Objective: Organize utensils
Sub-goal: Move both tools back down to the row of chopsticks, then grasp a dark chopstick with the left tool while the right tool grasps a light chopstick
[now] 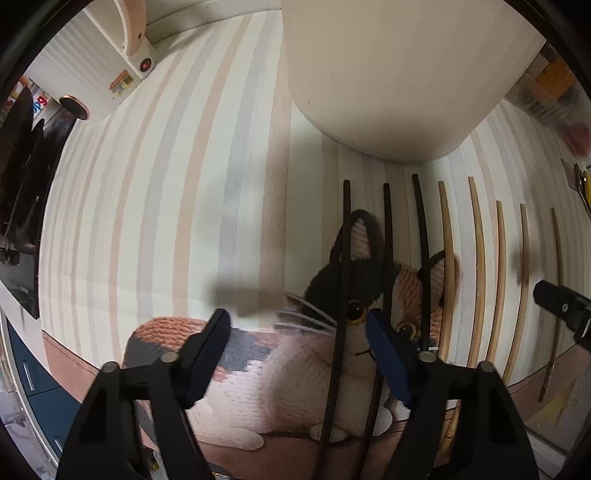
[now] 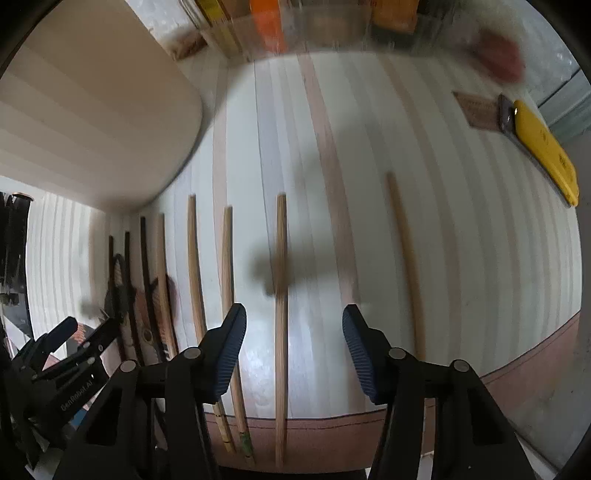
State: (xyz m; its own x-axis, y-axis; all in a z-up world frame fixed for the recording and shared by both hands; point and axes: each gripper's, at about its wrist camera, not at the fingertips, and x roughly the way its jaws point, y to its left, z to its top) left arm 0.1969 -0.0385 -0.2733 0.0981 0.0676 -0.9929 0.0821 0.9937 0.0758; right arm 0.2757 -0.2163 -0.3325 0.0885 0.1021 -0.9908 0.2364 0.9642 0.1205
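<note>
Several chopsticks lie side by side on a striped mat. Three are black (image 1: 341,295) and lie over a knitted cat toy (image 1: 369,314); the others are light wood (image 1: 480,266). My left gripper (image 1: 299,354) is open and empty, above the cat toy and the black sticks. My right gripper (image 2: 293,350) is open and empty, its jaws either side of one wooden chopstick (image 2: 281,314). Another wooden stick (image 2: 408,266) lies apart to the right. The left gripper (image 2: 74,343) shows at the left of the right wrist view.
A large cream container (image 1: 391,74) stands at the back of the mat (image 2: 332,129). A yellow-handled tool (image 2: 543,147) lies at the far right. A white appliance (image 1: 122,55) stands at the back left. Boxes (image 2: 266,22) line the far edge.
</note>
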